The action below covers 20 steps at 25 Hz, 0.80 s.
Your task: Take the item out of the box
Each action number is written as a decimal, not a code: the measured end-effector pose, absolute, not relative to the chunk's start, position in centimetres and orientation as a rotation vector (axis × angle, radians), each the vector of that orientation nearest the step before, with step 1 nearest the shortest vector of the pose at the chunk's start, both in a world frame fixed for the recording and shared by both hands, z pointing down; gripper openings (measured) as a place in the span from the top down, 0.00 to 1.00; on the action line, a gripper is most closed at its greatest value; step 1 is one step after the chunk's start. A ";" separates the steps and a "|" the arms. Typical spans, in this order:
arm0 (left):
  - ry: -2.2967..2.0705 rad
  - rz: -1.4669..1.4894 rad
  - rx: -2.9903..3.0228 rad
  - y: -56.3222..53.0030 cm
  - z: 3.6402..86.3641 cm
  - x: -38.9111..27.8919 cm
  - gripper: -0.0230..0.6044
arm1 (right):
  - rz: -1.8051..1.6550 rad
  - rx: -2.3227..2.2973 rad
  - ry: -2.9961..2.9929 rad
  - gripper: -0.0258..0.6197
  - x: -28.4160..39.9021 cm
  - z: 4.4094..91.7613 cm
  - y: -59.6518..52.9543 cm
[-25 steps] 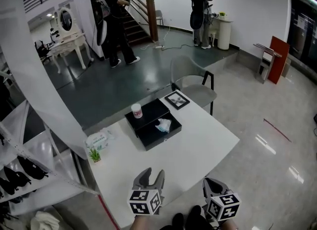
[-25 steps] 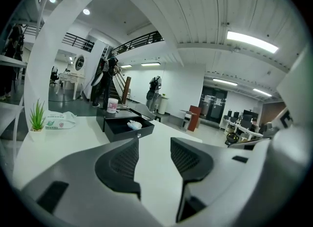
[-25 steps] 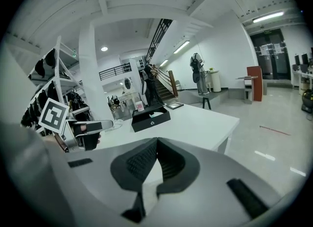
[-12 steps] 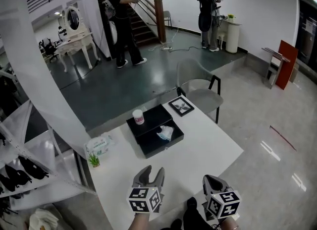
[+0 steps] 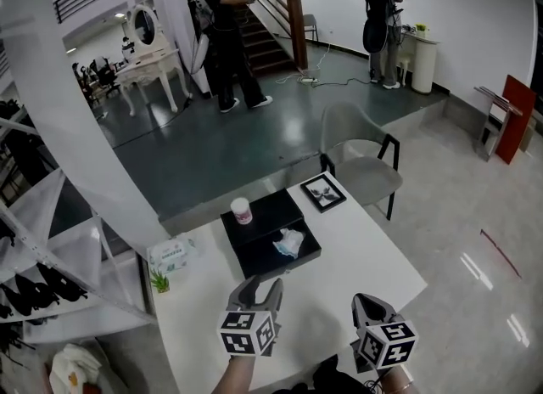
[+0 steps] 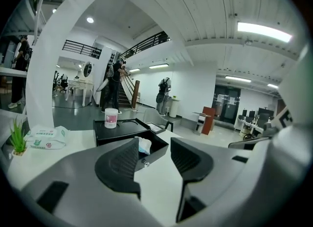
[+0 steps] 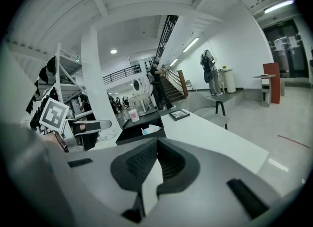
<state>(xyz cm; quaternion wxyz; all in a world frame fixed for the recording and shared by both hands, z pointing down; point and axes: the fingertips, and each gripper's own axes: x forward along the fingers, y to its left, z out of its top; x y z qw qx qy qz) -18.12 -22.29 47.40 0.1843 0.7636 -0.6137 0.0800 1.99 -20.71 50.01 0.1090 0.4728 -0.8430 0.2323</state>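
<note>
Item (image 5: 290, 242) lies in black box (image 5: 257, 254); left tongs (image 5: 260, 287) open, right tongs (image 5: 366, 302) closed.

Nothing legible anywhere just now: the wipes pack (image 5: 170, 255), out at nine o'clock on the desk (image 5: 356, 265), shows green print, but it's too small to make out. The cup (image 5: 242, 210), at eleven o'clock of the box (image 5: 254, 256), wears a pink label, and that's blurred beyond reading too.
</note>
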 end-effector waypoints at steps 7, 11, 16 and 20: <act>-1.786 0.270 2.144 -26.1 46.6 -17.7 0.67 | 0.681 1.307 -2.514 0.96 1.6 50.0 -24.9; -1.805 0.299 2.141 -27.8 46.4 -17.5 0.67 | 0.685 1.259 -2.533 0.96 1.0 50.3 -26.5; -1.812 0.358 2.157 -29.9 46.2 -17.1 0.67 | 0.697 1.209 -2.538 0.96 0.5 50.9 -27.7; -1.812 0.427 2.167 -31.7 46.8 -17.2 0.66 | 0.706 1.184 -2.542 0.96 0.3 51.3 -28.3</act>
